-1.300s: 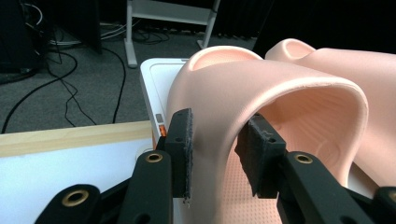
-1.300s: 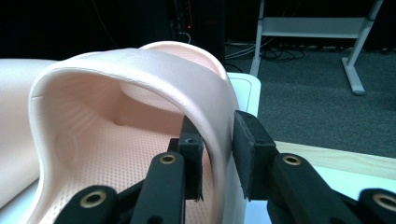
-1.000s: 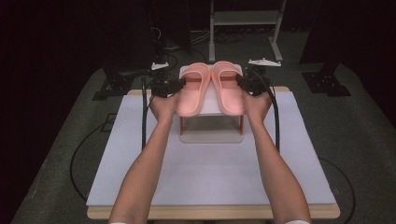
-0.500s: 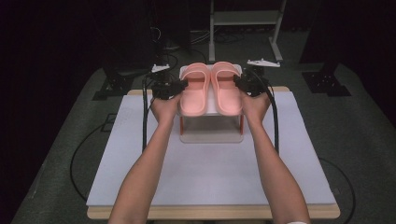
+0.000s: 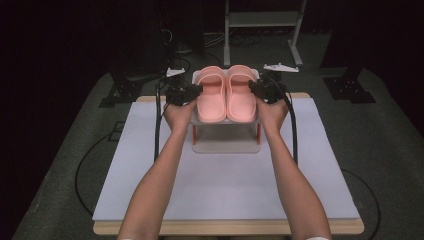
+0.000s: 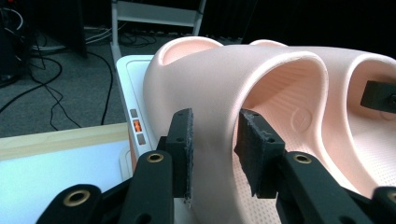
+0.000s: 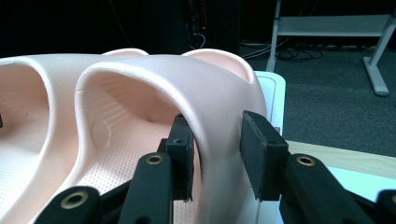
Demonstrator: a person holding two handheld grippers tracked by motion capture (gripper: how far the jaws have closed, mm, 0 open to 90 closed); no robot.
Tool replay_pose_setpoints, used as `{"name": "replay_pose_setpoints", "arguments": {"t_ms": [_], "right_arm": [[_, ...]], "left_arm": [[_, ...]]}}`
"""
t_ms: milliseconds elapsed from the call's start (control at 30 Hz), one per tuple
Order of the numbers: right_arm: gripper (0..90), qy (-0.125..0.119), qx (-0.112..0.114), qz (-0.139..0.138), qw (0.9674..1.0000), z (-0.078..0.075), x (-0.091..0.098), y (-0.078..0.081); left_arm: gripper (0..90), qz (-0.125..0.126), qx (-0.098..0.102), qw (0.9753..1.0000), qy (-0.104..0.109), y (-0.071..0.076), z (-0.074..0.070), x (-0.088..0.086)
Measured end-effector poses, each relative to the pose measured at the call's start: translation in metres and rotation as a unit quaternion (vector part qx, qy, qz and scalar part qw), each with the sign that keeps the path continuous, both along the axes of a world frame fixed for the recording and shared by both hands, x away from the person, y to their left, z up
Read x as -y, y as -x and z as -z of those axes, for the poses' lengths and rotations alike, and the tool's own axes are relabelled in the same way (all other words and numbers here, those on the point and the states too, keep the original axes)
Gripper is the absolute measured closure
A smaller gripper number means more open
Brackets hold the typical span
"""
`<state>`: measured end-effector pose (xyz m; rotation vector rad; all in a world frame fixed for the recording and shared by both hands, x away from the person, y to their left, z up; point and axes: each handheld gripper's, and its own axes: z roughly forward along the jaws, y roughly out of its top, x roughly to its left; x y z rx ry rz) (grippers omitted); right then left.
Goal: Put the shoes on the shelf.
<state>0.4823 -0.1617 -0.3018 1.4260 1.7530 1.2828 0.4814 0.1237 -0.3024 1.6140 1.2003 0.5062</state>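
Two pink slide slippers lie side by side on top of a small white rack (image 5: 226, 146) with orange legs. My left gripper (image 5: 192, 93) is at the outer side of the left slipper (image 5: 212, 97). In the left gripper view my left gripper (image 6: 215, 140) has one pad outside and one inside the strap of the left slipper (image 6: 219, 79); its jaws have just been closing on that strap. My right gripper (image 5: 256, 90) grips the right slipper (image 5: 241, 97) the same way. In the right gripper view my right gripper (image 7: 217, 144) is shut on the strap of the right slipper (image 7: 205, 88).
The rack stands at the far middle of a pale mat (image 5: 225, 195) on a wooden table. Black cables trail from both grippers along the forearms. Stands and a white frame (image 5: 260, 20) rise from the dark floor behind the table.
The pair of slippers sits a little straighter on the rack than a second ago. Both hands have kept their place.
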Motion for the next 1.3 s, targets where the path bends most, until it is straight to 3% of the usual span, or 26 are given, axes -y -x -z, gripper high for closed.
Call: {"name": "replay_pose_setpoints", "arguments": {"t_ms": [533,1300], "right_arm": [[64.7,-0.002,0.002,-0.002,1.0000,0.0012,0.0028,-0.0045],[61.1,-0.016,0.006,-0.012,0.9998,0.0026,0.0065,-0.0031]], "left_arm": [[65.5,-0.002,0.005,0.9999,-0.013,-0.0038,0.0003,0.0043],[61.6,0.003,0.009,0.9999,-0.004,-0.0011,0.0009,-0.0001]]}}
